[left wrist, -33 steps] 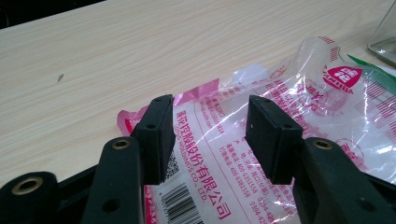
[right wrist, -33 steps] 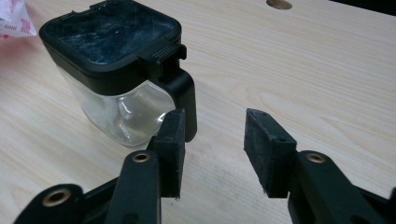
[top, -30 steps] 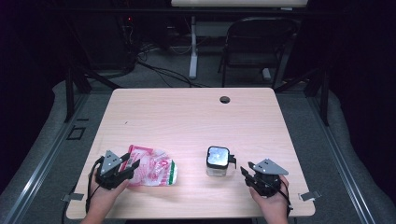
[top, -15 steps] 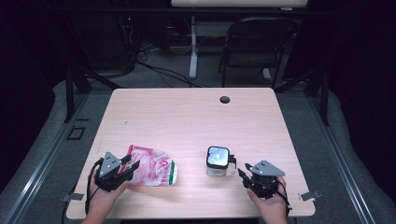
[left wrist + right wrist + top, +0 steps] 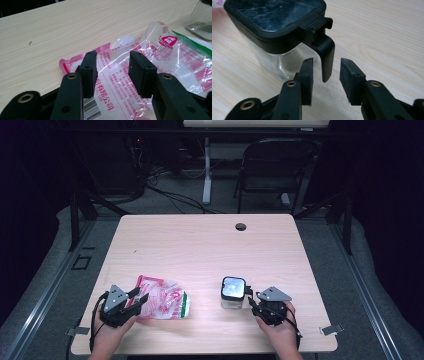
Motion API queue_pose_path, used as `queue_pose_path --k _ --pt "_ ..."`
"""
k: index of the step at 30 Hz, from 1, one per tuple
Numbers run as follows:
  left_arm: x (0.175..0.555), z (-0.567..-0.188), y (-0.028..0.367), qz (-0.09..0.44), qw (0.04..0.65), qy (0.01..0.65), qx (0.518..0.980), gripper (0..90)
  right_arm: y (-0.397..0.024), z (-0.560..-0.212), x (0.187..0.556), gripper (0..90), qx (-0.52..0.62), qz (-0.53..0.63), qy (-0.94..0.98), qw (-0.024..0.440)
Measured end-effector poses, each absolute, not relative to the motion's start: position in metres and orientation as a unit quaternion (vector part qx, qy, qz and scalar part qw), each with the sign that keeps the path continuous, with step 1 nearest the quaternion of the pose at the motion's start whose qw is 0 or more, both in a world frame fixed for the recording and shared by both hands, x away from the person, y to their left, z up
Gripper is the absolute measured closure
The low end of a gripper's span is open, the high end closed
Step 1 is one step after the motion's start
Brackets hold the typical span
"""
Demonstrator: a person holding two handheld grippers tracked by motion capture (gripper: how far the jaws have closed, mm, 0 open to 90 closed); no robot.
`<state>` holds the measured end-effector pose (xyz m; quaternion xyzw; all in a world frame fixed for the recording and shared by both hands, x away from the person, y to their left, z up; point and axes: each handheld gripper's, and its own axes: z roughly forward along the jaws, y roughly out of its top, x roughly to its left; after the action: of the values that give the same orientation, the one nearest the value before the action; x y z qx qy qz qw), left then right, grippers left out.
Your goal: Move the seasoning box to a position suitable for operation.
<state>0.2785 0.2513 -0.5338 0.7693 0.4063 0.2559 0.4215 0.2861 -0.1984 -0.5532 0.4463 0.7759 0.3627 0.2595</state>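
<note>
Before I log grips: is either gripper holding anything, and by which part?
Nothing is held. The left gripper straddles the bag; the right gripper brackets the jar's handle, untouched.

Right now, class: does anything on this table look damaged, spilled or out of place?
Nothing is spilled or broken. The plastic bag lies crumpled and flattened near the front left edge, and looks empty. The glass jar stands upright with its black lid shut. Both sit on the table.

On the table (image 5: 200, 245), the bag (image 5: 162, 298) lies left of the jar (image 5: 233, 292).
</note>
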Motion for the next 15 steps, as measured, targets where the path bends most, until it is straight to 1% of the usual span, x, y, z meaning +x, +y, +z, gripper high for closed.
queue_pose_path --k 3,4,7,15 --pt "0.276 -0.534 0.253 0.260 0.422 0.407 0.767 58.5 -0.197 -0.554 0.290 66.4 0.449 0.360 0.776 0.258" --pt "0.275 -0.534 0.254 0.259 0.422 0.408 0.767 58.6 -0.195 -0.556 0.293 68.4 0.451 0.361 0.773 0.261" --pt "0.272 -0.534 0.256 0.263 0.422 0.409 0.765 58.7 -0.192 -0.557 0.297 70.6 0.456 0.360 0.774 0.253" --pt "0.267 -0.534 0.261 0.267 0.419 0.416 0.762 58.9 -0.184 -0.558 0.304 72.8 0.462 0.349 0.772 0.262"
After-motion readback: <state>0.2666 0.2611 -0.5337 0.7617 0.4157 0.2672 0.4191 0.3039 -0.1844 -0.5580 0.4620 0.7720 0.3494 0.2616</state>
